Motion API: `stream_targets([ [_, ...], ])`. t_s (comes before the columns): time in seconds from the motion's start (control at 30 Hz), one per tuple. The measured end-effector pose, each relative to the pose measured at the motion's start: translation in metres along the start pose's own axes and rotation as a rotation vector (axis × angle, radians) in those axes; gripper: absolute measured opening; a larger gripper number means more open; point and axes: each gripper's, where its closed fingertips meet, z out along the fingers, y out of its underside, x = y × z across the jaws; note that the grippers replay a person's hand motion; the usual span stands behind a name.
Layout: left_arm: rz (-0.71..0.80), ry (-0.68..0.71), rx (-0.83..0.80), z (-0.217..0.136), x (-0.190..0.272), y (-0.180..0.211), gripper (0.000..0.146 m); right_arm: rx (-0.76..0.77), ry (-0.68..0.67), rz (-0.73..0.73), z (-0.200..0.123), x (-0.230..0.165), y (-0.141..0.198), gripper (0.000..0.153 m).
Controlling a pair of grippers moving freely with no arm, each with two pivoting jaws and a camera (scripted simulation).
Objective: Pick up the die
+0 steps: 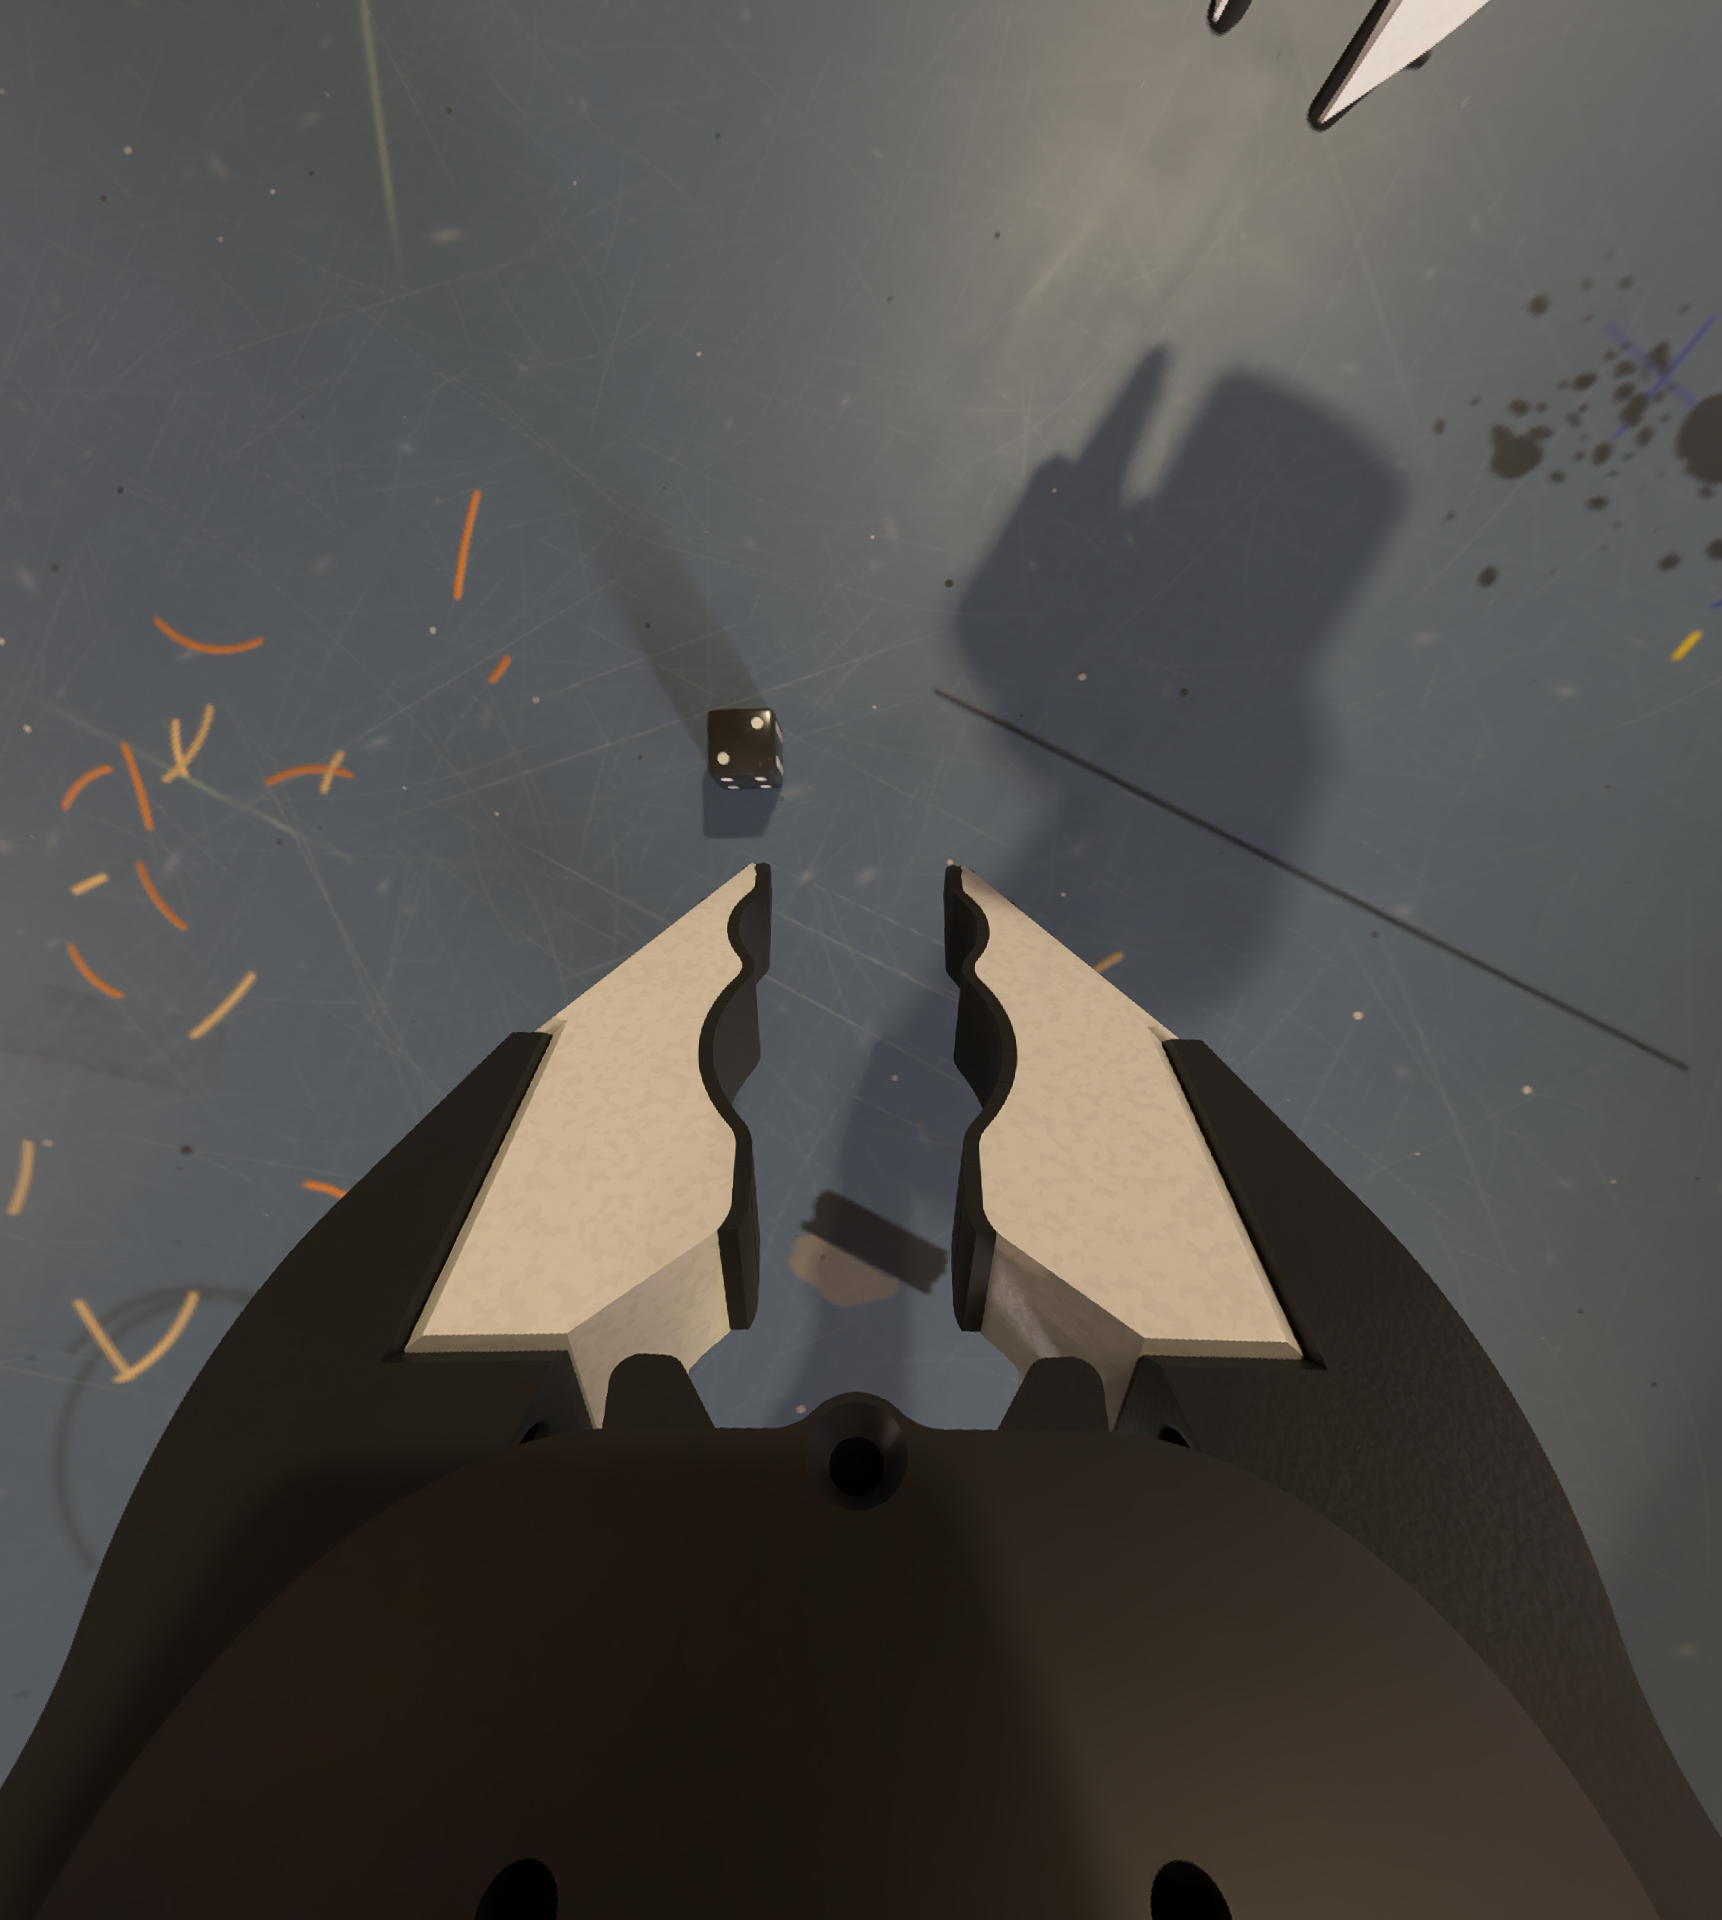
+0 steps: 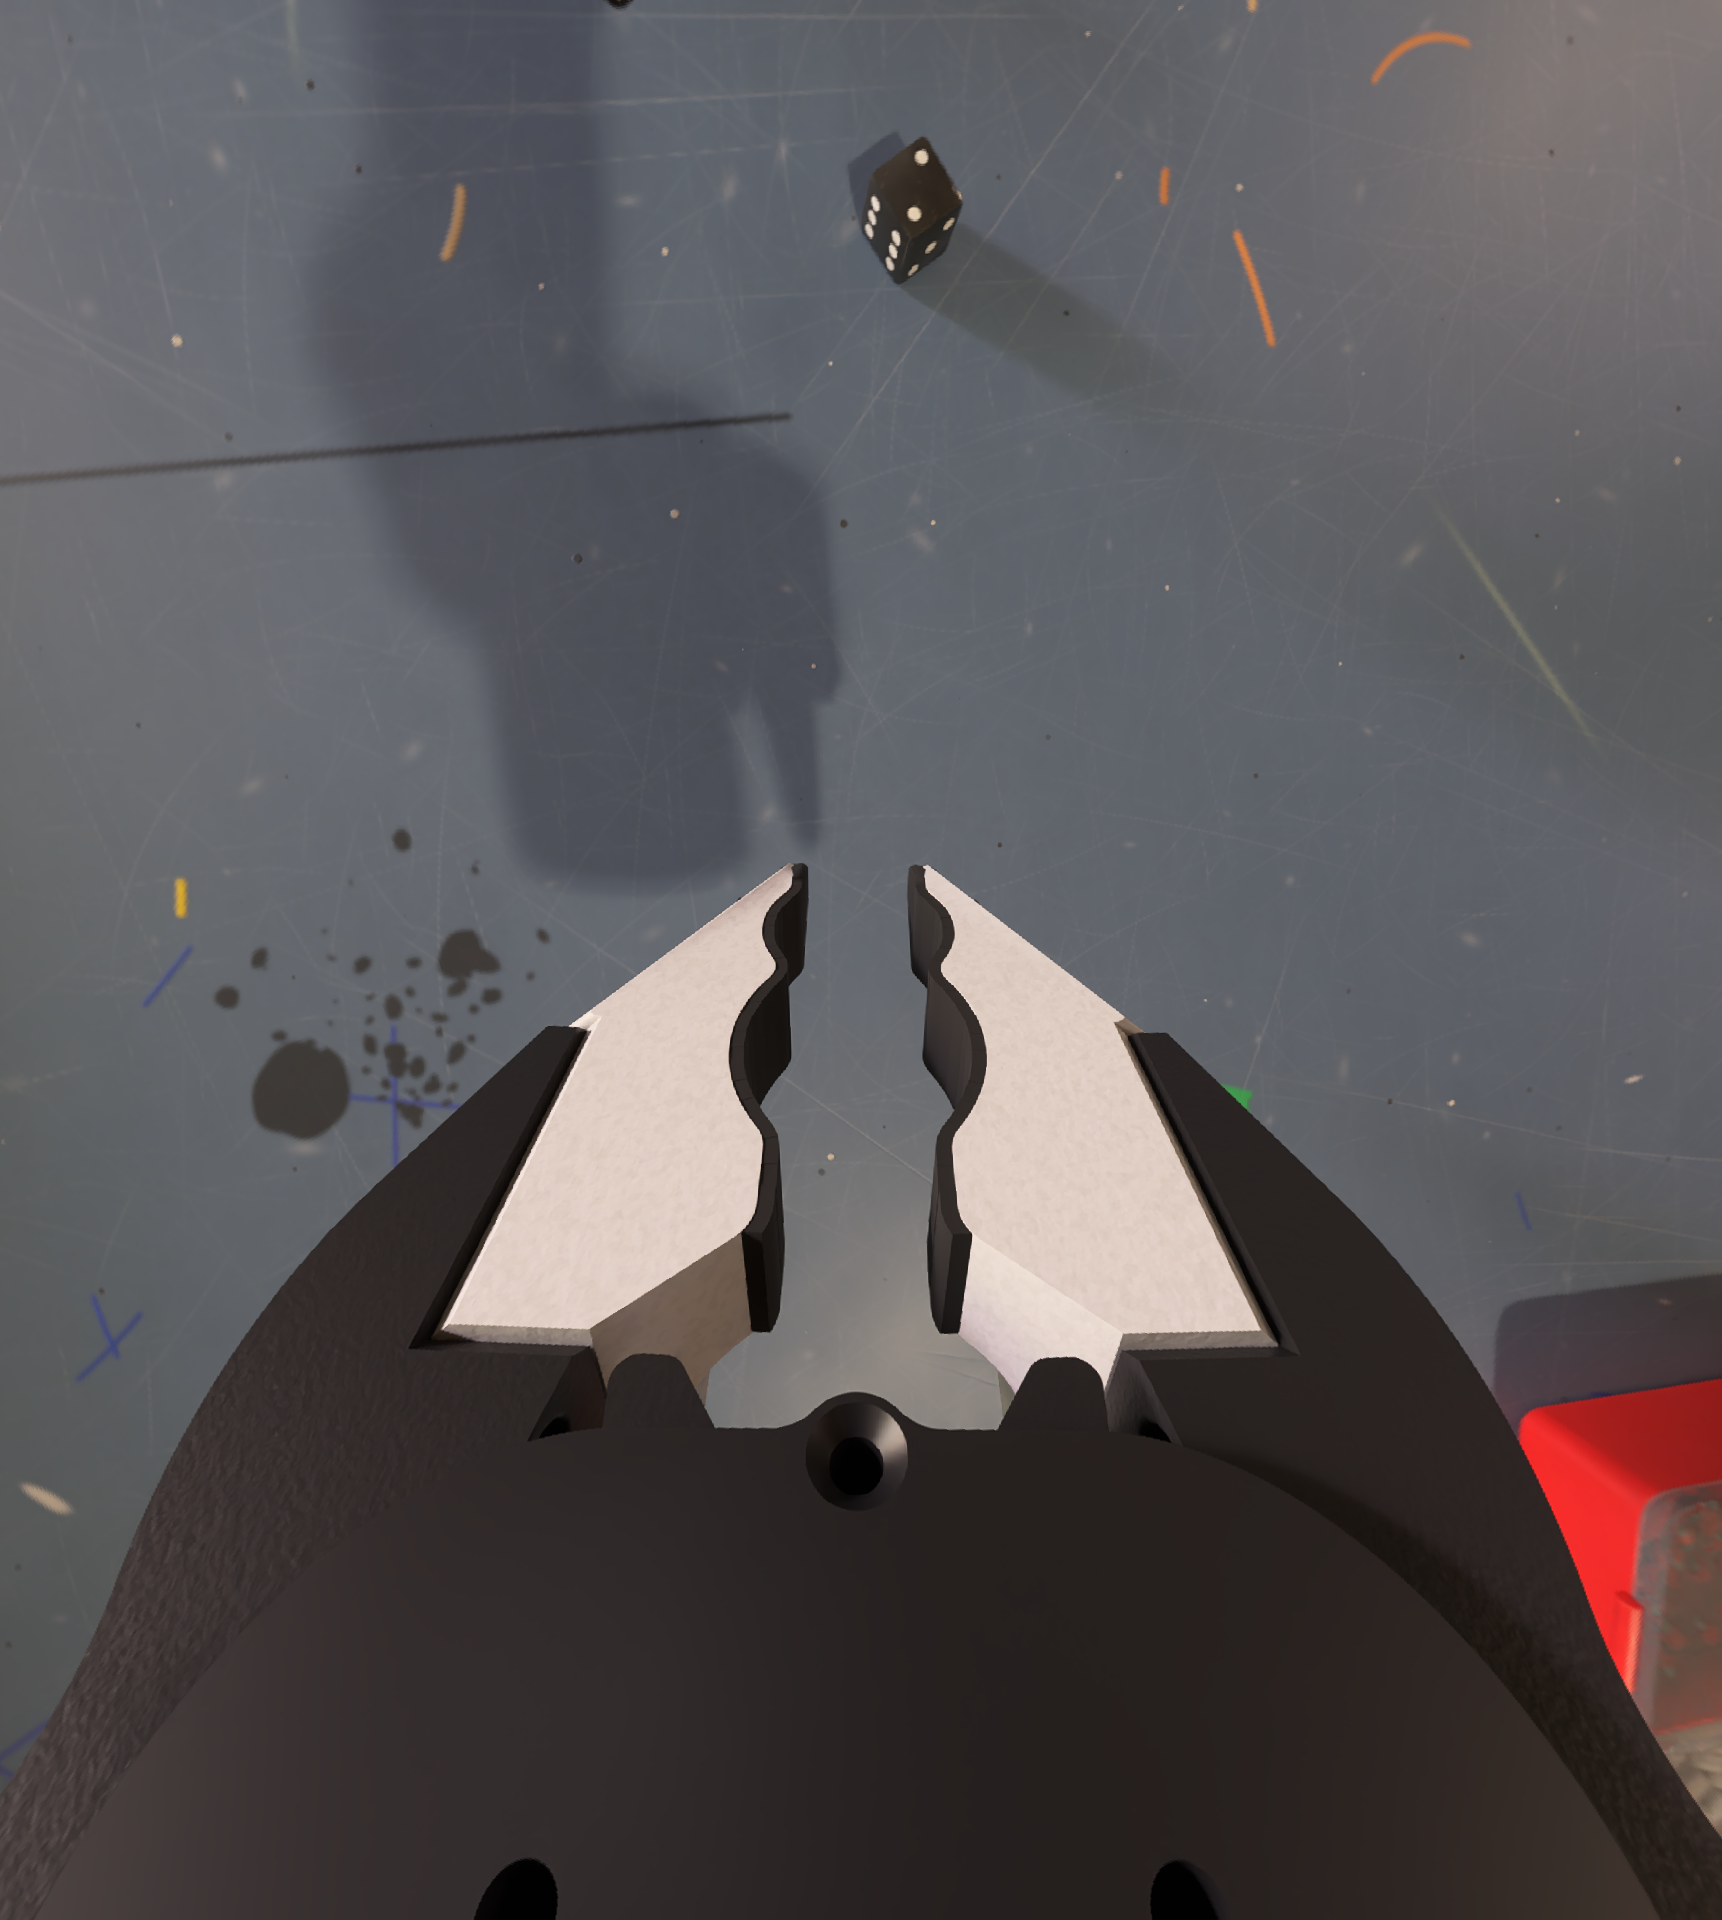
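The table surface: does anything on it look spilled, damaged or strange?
Yes. The table is scratched all over and stained: dark blots like spilled ink, plus orange squiggles. The die sits flat and intact. Both grippers, left and right, are open, holding nothing.

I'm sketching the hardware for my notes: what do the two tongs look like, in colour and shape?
Both match: a broad matte black body with a small round hole at centre, and two flat fingers tapering to points, edged inside with wavy black pads. The left tongs have beige fingers; the right tongs have whitish-grey ones. No cables or markings show.
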Motion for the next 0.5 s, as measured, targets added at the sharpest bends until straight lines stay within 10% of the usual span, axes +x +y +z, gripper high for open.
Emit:
stream_targets([
  [0.5,0.056,-0.169,-0.489,0.044,-0.031,0.000,0.032,0.102,0.005,0.135,0.005,-0.003,0.022,0.019],
])
